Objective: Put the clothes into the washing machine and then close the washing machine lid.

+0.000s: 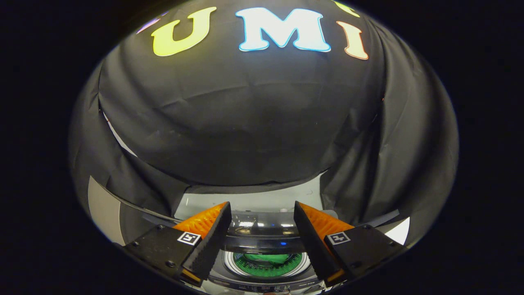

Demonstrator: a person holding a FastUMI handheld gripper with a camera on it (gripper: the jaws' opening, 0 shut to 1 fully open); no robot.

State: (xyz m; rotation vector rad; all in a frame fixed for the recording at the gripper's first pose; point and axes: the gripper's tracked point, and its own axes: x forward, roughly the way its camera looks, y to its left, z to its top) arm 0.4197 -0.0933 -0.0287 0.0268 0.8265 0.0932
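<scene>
Hand-held gripper (262,229) raised above the washing machine (265,262), fingers spread and empty.

Gripper view: the washing machine sits below and between the fingers, toward six o'clock, its round drum open upward with green clothes (268,259) already lying inside. The lid (262,226) stands tilted up at the back of the drum, toward twelve o'clock from it, glossy and reflecting the lights. The lid looks stiff, smooth and probably slippery, hinged at the rear; its free upper edge seems the best place to take hold of or push on to swing it down. The fingers are wide apart, grasping nothing and touching nothing, well above the machine.
</scene>
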